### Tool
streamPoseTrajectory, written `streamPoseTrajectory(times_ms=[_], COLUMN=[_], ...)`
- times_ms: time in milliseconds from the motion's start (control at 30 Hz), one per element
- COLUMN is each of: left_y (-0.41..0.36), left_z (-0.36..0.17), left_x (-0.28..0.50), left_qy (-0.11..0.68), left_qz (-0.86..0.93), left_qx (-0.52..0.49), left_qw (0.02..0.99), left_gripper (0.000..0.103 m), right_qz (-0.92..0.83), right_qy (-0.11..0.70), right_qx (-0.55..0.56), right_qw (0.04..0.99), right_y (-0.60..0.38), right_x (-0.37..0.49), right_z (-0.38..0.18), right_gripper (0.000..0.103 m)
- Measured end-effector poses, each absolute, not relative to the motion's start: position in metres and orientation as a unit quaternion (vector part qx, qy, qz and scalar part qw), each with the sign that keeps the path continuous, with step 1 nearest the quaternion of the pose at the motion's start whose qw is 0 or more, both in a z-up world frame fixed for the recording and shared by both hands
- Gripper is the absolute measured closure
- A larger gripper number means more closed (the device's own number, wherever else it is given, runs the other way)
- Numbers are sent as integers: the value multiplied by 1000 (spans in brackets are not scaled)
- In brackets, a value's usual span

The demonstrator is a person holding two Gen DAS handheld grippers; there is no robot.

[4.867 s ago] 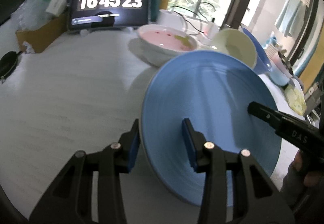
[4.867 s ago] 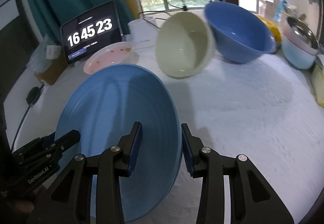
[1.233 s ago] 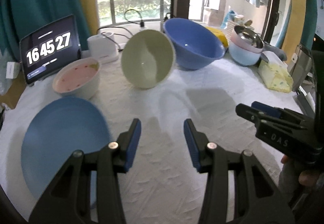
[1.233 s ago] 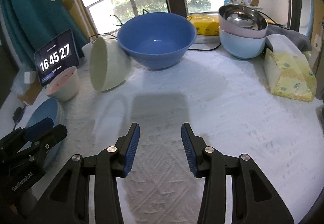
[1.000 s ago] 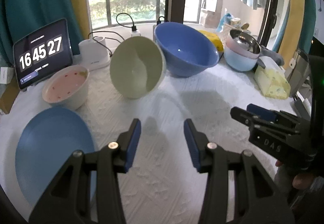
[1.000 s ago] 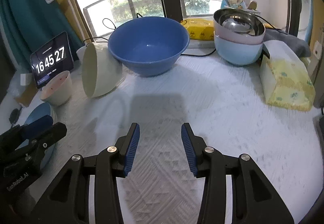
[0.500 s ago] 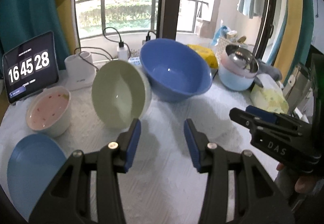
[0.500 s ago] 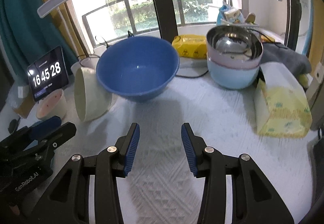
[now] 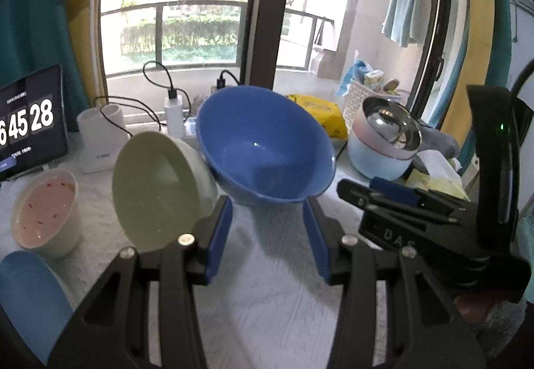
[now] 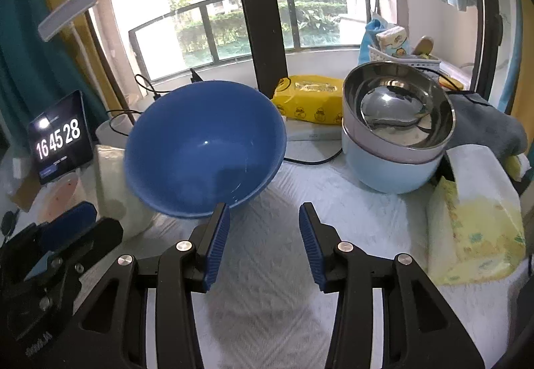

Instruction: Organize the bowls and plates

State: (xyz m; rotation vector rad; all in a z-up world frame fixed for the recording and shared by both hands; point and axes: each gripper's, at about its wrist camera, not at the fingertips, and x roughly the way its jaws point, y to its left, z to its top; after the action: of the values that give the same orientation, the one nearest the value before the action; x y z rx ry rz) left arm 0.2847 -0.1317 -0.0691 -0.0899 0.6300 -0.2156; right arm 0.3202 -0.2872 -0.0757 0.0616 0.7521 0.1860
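Left wrist | left claw [image 9: 267, 232] parted, empty (right claw [image 10: 263, 237] likewise) | blue bowl [image 9: 263, 145] ahead

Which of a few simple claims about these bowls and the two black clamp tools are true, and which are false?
1. The big blue bowl stands empty. True.
2. The shiny steel bowl sits alone on the table. False: it is nested in a pale blue bowl.
3. The left gripper holds the pale green bowl. False: its jaws are open with nothing between them.
4. The right gripper holds nothing. True.
5. The pale green bowl lies tipped on its side. True.
6. The small white bowl with a pink inside is stacked in the big blue bowl. False: it stands apart, by the clock screen.
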Motion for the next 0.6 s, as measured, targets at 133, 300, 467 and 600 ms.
streamPoseTrajectory(times_ms=[133, 300, 467, 600], left_y=[-133, -132, -133, -134], left_z=[-75, -82, -91, -98], left_x=[295, 307, 314, 318], left_qy=[319, 327, 335, 340], left_qz=[-109, -106, -100, -95], left_qx=[-52, -60, -54, -51], left_qw=[940, 937, 935, 934], left_gripper=[57, 57, 57, 57], right_qz=[95, 96, 95, 103], right_qy=[369, 370, 378, 395], right_qx=[27, 30, 39, 55], right_qw=[924, 923, 920, 911], right_y=[-282, -280, -281, -282], right_x=[331, 344, 356, 363], right_z=[-80, -88, -99, -108], right_gripper=[57, 50, 50, 53])
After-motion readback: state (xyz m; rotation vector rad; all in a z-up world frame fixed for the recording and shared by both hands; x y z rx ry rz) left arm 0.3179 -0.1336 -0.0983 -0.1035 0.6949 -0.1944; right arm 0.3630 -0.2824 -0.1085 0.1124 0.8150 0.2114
